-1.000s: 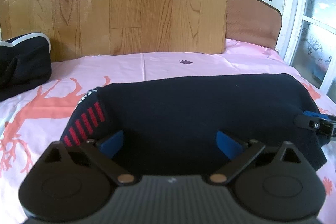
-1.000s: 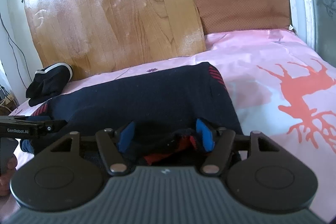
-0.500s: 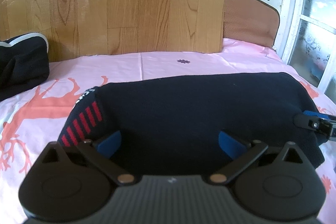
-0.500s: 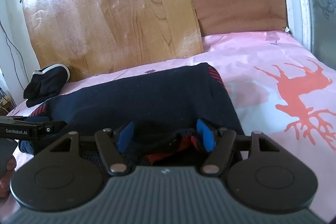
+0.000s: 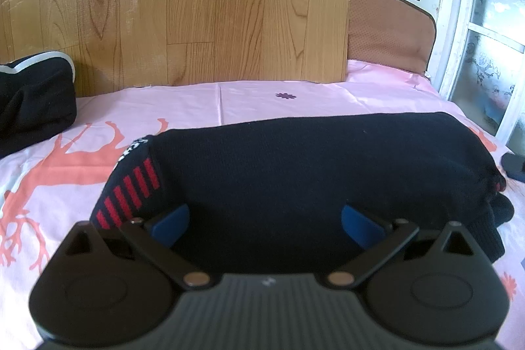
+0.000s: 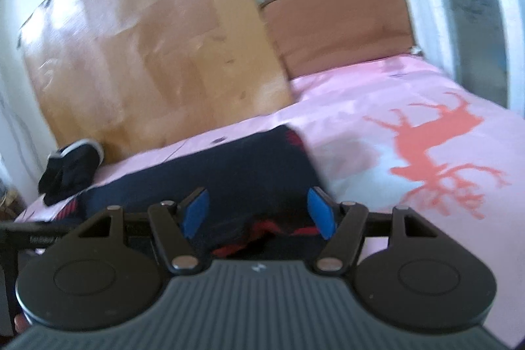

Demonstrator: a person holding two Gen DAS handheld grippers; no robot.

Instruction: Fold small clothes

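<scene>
The left gripper (image 5: 265, 220) hangs low over the near edge of the bed with its blue pads spread wide; the dark garment (image 5: 315, 166) lies beneath and between them, but neither pad presses on it, so it is released. The right gripper (image 6: 259, 212) is likewise spread, its pads standing either side of a bunched hem where red trim shows, with no visible pinch on the cloth; its picture is blurred, and its grip is read as released too. The garment itself, a navy knitted piece with red stripes on a cuff (image 5: 131, 195), lies flat as a long band across the middle of the pink bedsheet (image 5: 183, 107), one end near the left gripper's side and the other toward the right edge of the bed by the window (image 5: 492, 22). A second dark bundle (image 5: 32, 94) sits well apart at the far left corner, against the wooden board (image 5: 197, 5) leaning at the head of the bed, beside a brown cushion (image 5: 387, 31). Judging by the flattened, narrowed shape, one fold seems done and both tools stand free between folds. The next move would probably call for each gripper to close on an end or near-edge corners of the band and carry one end over the other, keeping the layers aligned so the loose hem does not spill out.
</scene>
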